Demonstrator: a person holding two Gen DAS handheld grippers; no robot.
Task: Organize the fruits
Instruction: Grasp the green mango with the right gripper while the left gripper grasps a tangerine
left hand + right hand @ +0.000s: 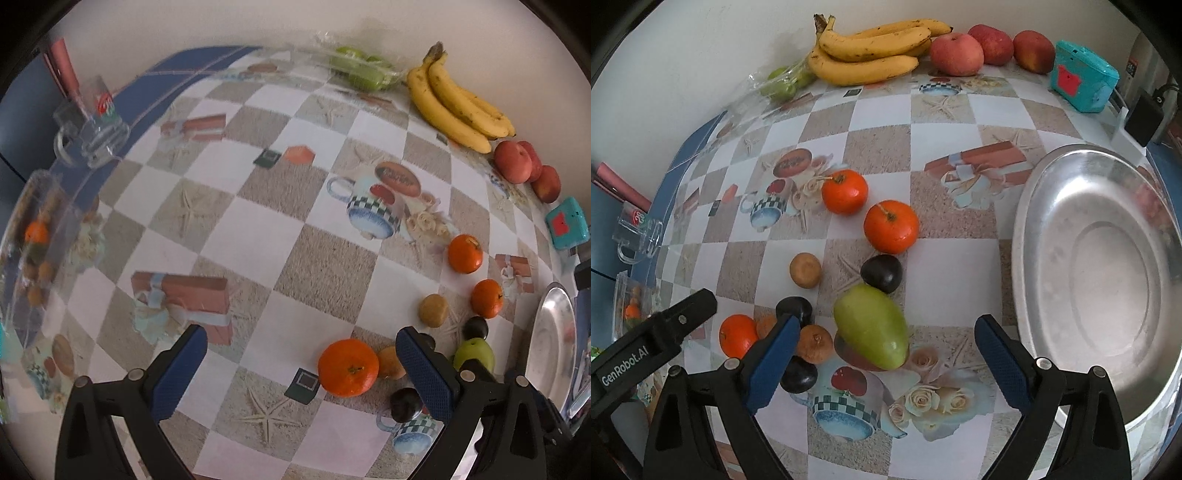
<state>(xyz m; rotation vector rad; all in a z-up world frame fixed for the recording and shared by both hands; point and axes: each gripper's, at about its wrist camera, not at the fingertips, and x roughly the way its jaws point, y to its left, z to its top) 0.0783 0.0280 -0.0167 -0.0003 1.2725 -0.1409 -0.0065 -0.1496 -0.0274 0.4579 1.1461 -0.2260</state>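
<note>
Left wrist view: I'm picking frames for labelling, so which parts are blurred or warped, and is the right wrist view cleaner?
Left wrist view: glass mug and clear container smear at the left edge, checks bulge. Right wrist view: sharper, metal bowl sheen mild.

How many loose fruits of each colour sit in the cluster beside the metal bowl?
Orange fruits: 3
Dark purple fruits: 3
Brown fruits: 3
Green fruit: 1
Total: 10
</note>
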